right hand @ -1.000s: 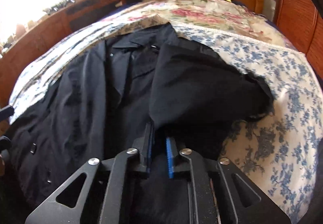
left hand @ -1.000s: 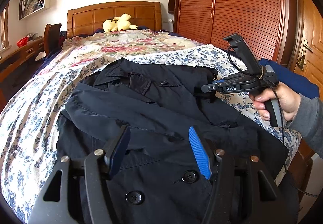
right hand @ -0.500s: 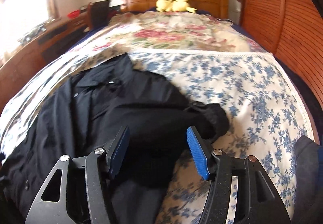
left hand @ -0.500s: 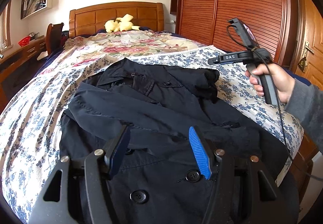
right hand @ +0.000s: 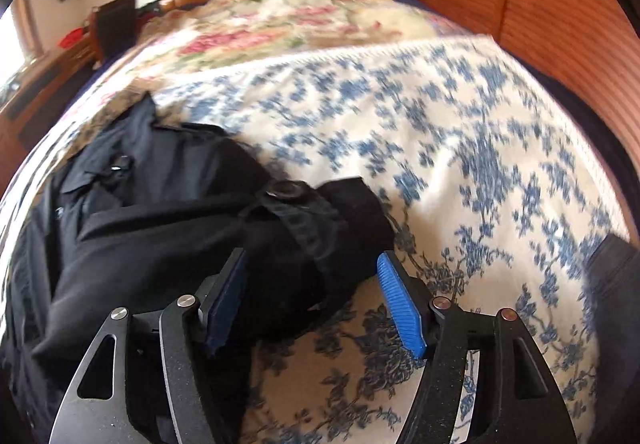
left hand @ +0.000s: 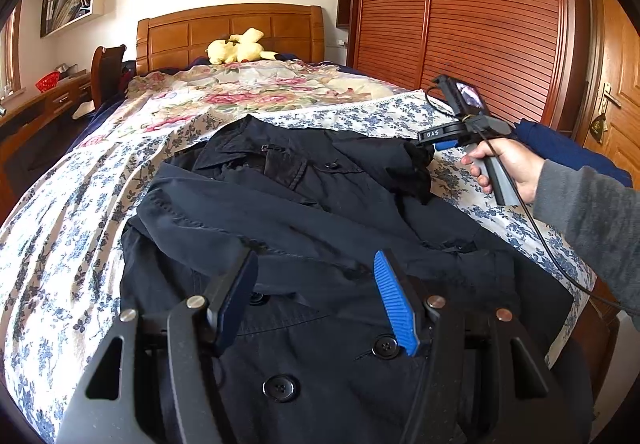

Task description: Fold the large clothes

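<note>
A dark navy buttoned coat (left hand: 320,212) lies front up on the blue-flowered sheet (left hand: 60,244) of the bed. One sleeve is folded across its chest. My left gripper (left hand: 316,292) hovers open above the coat's lower front, with nothing pinched. At the coat's right shoulder a hand (left hand: 504,168) holds my right gripper (left hand: 430,142). In the right wrist view the right gripper (right hand: 312,300) has its jaws opening. The coat's (right hand: 160,236) bunched sleeve cuff with its button (right hand: 286,190) lies below and between them. The pads do not press on it.
A yellow plush toy (left hand: 240,48) sits by the wooden headboard. A slatted wardrobe (left hand: 480,24) runs along the bed's right side, with a blue cloth (left hand: 560,148) beside it. A chair (left hand: 106,72) and a desk stand at the left. Bare sheet (right hand: 460,148) shows right of the coat.
My right gripper let go of the sleeve, opened wide and swung right towards the coat's right edge, rolling as it went. The left gripper stayed put and open.
</note>
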Available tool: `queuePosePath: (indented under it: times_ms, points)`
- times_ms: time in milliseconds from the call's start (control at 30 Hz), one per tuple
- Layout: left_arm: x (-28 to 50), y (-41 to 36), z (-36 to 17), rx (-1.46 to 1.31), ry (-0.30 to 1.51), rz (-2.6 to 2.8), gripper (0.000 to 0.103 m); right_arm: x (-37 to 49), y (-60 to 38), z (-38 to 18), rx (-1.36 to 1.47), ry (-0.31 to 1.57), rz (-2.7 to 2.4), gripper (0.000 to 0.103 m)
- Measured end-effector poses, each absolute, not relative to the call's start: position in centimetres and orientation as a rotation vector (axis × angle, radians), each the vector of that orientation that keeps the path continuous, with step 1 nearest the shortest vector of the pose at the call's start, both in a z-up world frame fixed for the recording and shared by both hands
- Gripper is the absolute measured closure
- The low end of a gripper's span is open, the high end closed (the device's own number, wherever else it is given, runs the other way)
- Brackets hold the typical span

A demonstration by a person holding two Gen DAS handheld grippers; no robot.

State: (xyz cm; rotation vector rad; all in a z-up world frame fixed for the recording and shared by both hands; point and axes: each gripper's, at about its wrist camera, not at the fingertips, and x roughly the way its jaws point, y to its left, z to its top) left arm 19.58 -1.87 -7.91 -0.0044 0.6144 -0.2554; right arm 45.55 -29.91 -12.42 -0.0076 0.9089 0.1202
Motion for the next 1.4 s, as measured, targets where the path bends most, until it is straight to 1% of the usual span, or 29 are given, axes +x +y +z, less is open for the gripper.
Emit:
queuePosePath:
  times_ms: [200,367,400,433,467,533,733,1067,1233,1400]
  points:
    - [19.7,-1.5,-7.9,-0.007,0.614,-0.244,0.043,47.1,-31.5,-15.7,0.114,1.006,0.115,0.034]
    - [19.6,-1.4,-8.0,-0.004,0.615,-0.238,0.043,46.9,-31.7,-16.3,0.149,0.996,0.122,0.034]
    - [19.6,-1.4,-8.0,-0.003,0.614,-0.238,0.043,46.9,-31.7,-16.3,0.146,0.993,0.127,0.045]
    - [19.5,-1.4,-7.9,-0.001,0.612,-0.238,0.043,46.7,-31.5,-16.2,0.136,0.985,0.147,0.077]
    - [19.4,-1.5,-7.9,0.001,0.611,-0.237,0.043,46.6,-31.2,-16.0,0.098,0.976,0.157,0.086]
    - [19.3,-1.3,-7.8,0.003,0.607,-0.234,0.043,46.0,-30.6,-15.3,0.038,0.939,0.167,0.094]
    - [18.7,-0.2,-7.5,-0.012,0.593,-0.217,0.043,42.9,-29.6,-10.0,-0.010,0.786,0.199,0.097]
    - [17.4,1.4,-6.8,-0.026,0.562,-0.195,0.043,36.0,-21.9,0.3,-0.157,0.588,0.398,0.098]
    - [16.7,2.8,-6.5,-0.036,0.548,-0.168,0.043,32.1,-17.0,2.1,-0.201,0.552,0.517,0.098]
    - [16.0,4.5,-6.5,-0.050,0.540,-0.134,0.043,28.1,-12.9,1.0,-0.236,0.579,0.621,0.096]
